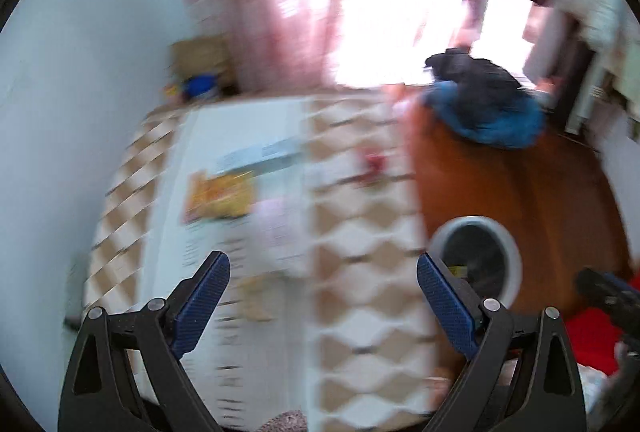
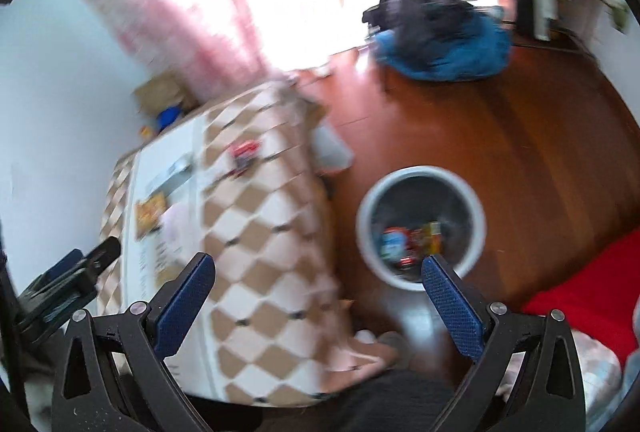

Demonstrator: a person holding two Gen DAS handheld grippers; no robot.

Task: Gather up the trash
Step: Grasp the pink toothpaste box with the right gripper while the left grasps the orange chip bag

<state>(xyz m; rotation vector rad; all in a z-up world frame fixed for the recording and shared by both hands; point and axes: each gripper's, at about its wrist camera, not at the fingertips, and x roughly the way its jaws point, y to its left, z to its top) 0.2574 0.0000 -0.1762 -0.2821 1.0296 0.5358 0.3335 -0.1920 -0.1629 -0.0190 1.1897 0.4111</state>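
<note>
While tongs gape empty, bin [image 2: 420,188] beside checkered table [image 2: 272,232].

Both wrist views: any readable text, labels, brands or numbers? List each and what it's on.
None readable; both views are motion-blurred.
Yellow packet on the table: print blurred.
White sheet under it: dark text lines, illegible.
Red wrapper on the tablecloth: blurred.
Wrappers in the bin: colours only.
</note>
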